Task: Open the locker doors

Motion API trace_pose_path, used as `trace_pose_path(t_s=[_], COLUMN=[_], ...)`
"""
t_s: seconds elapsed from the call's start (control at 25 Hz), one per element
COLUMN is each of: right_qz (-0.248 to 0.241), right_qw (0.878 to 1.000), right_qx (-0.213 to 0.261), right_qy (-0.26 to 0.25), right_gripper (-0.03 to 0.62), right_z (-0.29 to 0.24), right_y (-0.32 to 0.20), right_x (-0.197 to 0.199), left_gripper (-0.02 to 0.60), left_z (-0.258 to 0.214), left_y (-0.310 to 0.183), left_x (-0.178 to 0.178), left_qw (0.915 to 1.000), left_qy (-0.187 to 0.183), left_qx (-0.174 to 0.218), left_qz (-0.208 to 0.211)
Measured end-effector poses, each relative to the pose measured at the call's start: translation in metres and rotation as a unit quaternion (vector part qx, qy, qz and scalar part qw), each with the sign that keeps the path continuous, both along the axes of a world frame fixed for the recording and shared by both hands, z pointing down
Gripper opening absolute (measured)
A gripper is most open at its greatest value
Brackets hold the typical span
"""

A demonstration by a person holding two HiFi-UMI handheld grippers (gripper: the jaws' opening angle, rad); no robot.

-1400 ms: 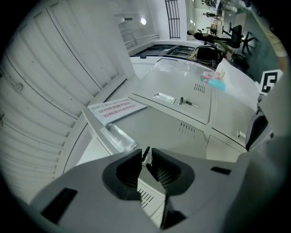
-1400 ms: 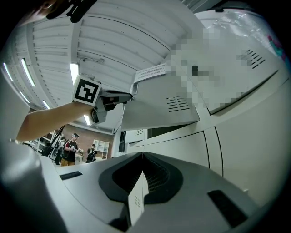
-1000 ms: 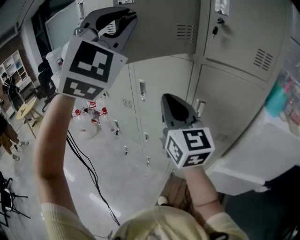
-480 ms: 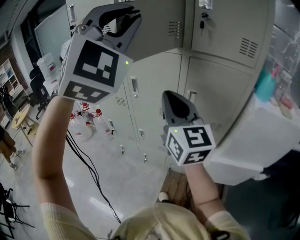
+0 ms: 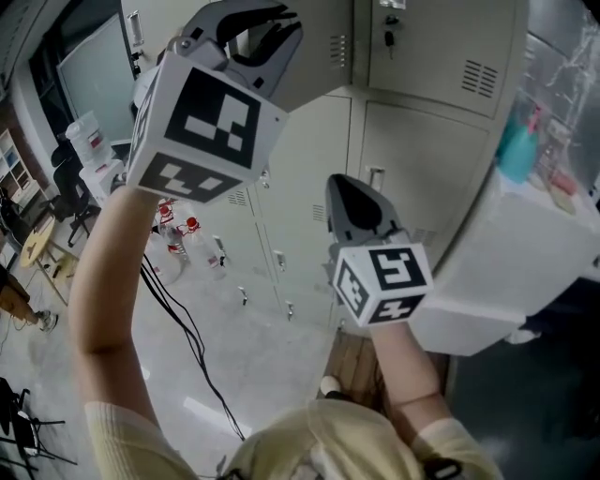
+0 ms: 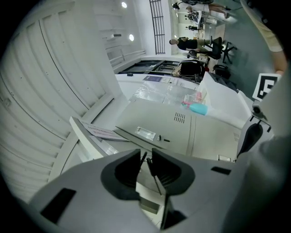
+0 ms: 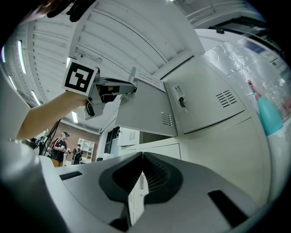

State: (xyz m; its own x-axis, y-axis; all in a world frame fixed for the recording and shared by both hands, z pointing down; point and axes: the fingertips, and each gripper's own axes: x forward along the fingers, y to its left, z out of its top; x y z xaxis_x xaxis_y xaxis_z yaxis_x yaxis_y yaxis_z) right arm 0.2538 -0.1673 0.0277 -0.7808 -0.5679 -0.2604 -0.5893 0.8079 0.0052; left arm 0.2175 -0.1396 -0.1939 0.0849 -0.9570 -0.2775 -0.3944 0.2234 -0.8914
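The grey upper locker door (image 5: 323, 56) stands swung open, and in the right gripper view this door (image 7: 145, 113) hangs out at an angle. My left gripper (image 5: 267, 23) is raised at its free edge and shut on the thin sheet of that edge. The left gripper (image 6: 146, 157) shows the sheet edge-on between its jaws, and the right gripper view also catches the left gripper (image 7: 129, 87) there. My right gripper (image 5: 354, 187) is lower, in front of the closed lower doors (image 5: 422, 159), shut and empty. The right gripper (image 7: 142, 159) touches nothing.
The neighbouring upper door (image 5: 441, 47) is closed with a key (image 5: 389, 37) in its lock. A white box (image 5: 506, 272) and a blue bottle (image 5: 516, 150) stand at the right. Cables (image 5: 178, 319) and red-capped bottles (image 5: 178, 234) lie on the floor at the left.
The left gripper has moved right and slightly up in the head view, with the door's edge in it. The lockers have slid left in view. The right gripper keeps its place in the picture.
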Motion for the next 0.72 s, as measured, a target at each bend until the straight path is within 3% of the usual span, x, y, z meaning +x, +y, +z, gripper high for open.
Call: trace_pose_path(t_s=[0.36,0.6,0.72], right_qz=[0.020,0.021,0.020], right_qw=[1.000,1.000,1.000], right_qx=[-0.001,0.001,0.001], right_qy=[-0.007,-0.005,0.001], right_gripper=[0.006,0.006,0.006], right_z=[-0.001,0.000,0.002], right_y=[0.004,0.006,0.009], right_x=[0.019,0.020,0.017], left_gripper=[0.071,0.067,0.067], left_z=[0.004,0.013,0.017], left_y=[0.007,0.023,0.041], left_x=[0.021,0.041,0.052], left_qw=[0.9991,0.9953,0.9882], left_qy=[0.023,0.038,0.072], left_qx=[0.008,0.007,0.003], left_qz=[0.036,0.088,0.135])
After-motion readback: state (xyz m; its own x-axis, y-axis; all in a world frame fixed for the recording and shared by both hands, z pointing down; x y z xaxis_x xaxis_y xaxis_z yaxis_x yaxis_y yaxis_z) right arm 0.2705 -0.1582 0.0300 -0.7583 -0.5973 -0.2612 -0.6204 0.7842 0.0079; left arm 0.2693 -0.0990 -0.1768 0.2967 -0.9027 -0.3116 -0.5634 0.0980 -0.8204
